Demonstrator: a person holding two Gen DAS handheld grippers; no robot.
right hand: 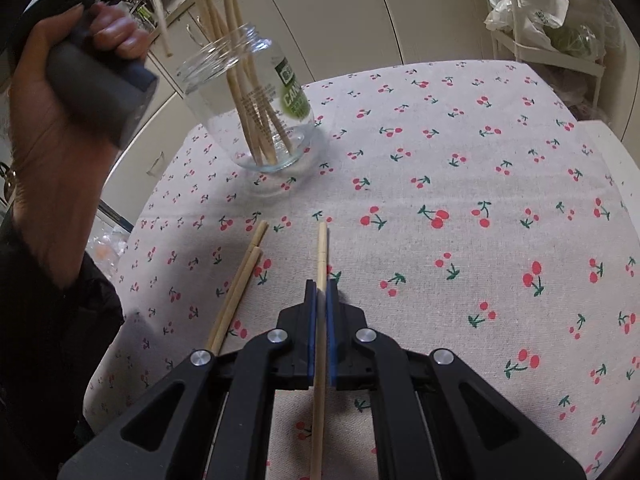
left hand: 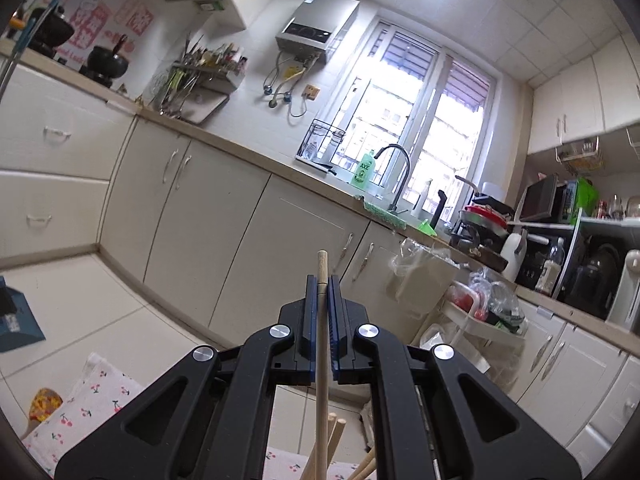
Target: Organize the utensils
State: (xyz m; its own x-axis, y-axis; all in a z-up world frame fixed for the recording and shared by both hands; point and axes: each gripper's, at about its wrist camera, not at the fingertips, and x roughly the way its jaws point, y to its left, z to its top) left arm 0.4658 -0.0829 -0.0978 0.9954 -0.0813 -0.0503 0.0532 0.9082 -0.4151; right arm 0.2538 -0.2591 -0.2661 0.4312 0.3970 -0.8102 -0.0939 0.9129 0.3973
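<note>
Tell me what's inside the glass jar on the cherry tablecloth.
The glass jar holds a bundle of wooden chopsticks standing tips down, their tops leaning out past the rim. Nothing else shows through the glass, though the green label hides part of the inside.

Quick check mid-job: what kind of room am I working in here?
A home kitchen, most likely: cream base cabinets under a long counter, a black curved sink faucet beside a green dish-soap bottle, and a wall-hung utensil rack.
</note>
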